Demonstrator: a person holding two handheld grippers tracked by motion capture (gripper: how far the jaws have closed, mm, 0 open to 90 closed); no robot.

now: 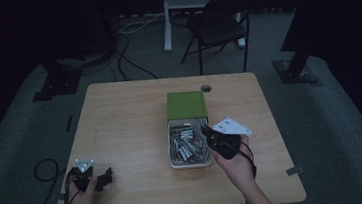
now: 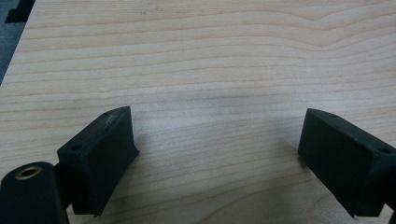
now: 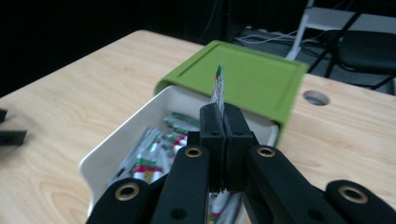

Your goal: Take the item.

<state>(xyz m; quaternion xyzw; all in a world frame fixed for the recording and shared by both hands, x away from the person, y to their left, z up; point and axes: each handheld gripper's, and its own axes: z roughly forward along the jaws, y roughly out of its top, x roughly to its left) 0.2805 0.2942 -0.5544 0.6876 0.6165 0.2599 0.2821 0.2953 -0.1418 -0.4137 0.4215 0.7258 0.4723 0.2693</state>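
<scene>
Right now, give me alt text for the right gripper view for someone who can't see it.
The right gripper is shut on a thin sachet, held edge-on above an open white drawer full of similar sachets. The drawer slides out of a green box on a wooden table.

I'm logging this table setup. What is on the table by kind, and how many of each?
Green box sleeve: 1
White drawer tray, pulled out: 1
Packet clamped in the right gripper: 1
Loose packets in the tray: a heap, too dim to count
Total: 3, plus the heap
</scene>
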